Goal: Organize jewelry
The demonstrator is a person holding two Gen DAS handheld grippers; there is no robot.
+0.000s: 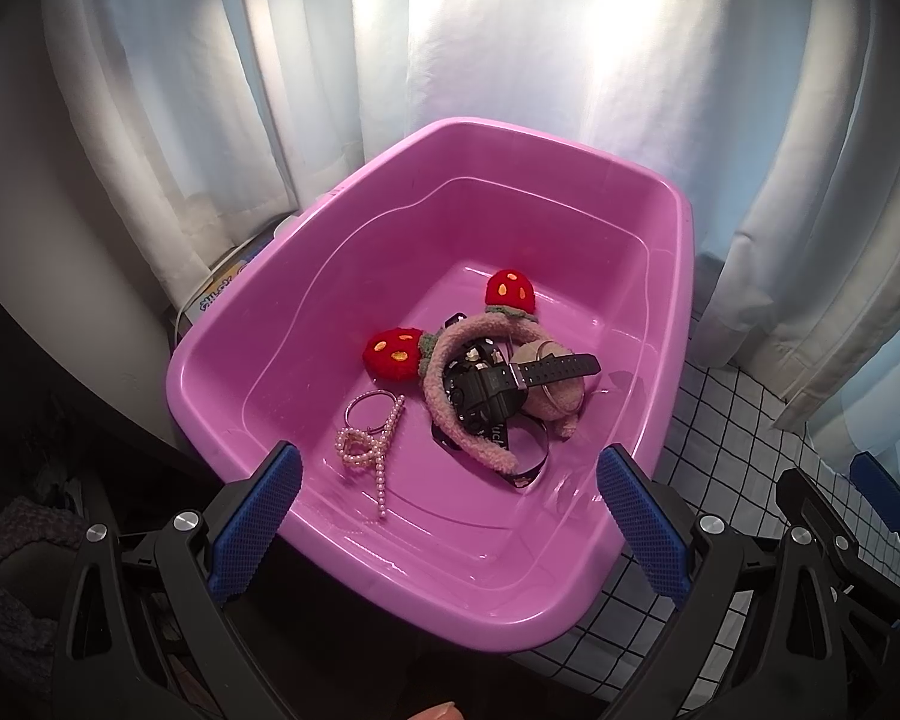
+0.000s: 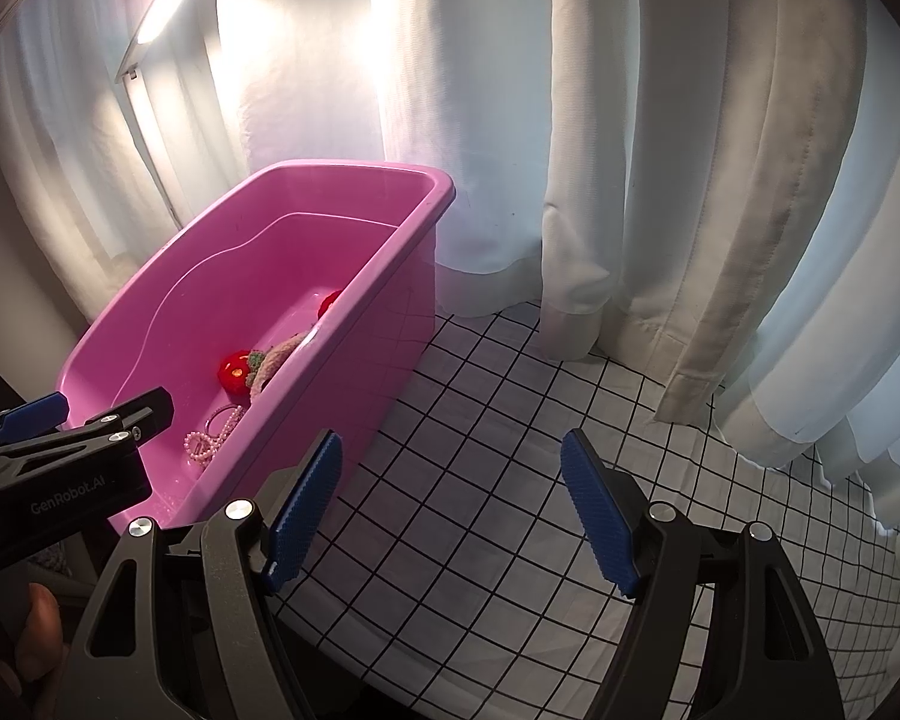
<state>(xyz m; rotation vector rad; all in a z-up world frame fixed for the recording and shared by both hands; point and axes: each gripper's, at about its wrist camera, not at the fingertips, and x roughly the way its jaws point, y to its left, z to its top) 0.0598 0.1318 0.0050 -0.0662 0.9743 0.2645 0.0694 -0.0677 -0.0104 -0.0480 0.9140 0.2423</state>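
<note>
A pink plastic tub (image 1: 258,324) holds the jewelry. In it lie a fuzzy pink headband with two red strawberry puffs (image 1: 468,396), a black watch (image 1: 510,384), a pearl string (image 1: 366,450) and a thin metal bangle (image 1: 369,411). My left gripper (image 1: 450,528) hangs open over the tub's near rim, nothing between its blue pads (image 1: 258,516). In the right wrist view the tub (image 2: 366,324) is at the left, with a strawberry puff (image 2: 234,369) and the pearls (image 2: 207,441) showing inside. My right gripper (image 2: 450,516) stands open over the checked cloth (image 2: 510,390), empty.
White curtains (image 2: 660,180) hang close behind the tub and to the right. A black-and-white checked cloth (image 1: 732,420) covers the surface right of the tub. The left gripper's body (image 2: 60,462) shows at the left of the right wrist view, a fingertip (image 2: 39,630) below it.
</note>
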